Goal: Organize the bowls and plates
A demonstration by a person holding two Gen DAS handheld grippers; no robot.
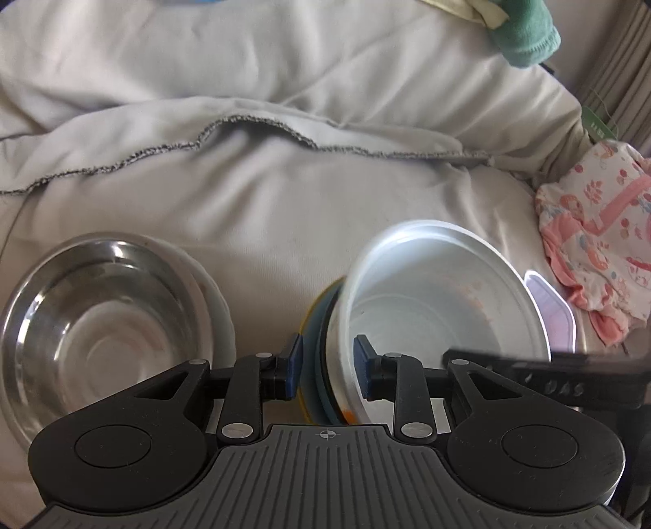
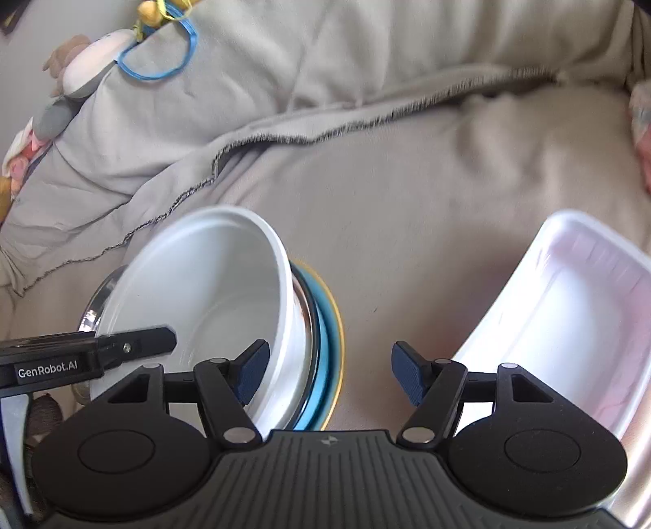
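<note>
Grey rumpled bedding (image 1: 285, 195) lies beneath a steel bowl (image 1: 93, 321) and white bowl (image 1: 439, 293).

The steel bowl (image 1: 97, 317) ran off the left wrist view's left edge. The blue plate (image 1: 321, 366) showed only its rim behind the white bowl (image 1: 439, 309). The white tray (image 2: 569, 325) was cut by the right wrist view's right edge. The patterned cloth (image 1: 598, 260) lay blurred.

White bowl (image 1: 439, 301), plain. Under it a plate (image 2: 331, 346): blue face, yellow rim. Steel bowl (image 1: 97, 313): bare silver. Tray (image 2: 561, 325): white with faint pink cast. Bedsheet (image 1: 285, 195): pale grey-beige, dark stitched hem. Cloth (image 1: 598, 248): white, pink floral print. Sock (image 1: 525, 32): green. Gripper pads (image 2: 407, 372): dark blue.
</note>
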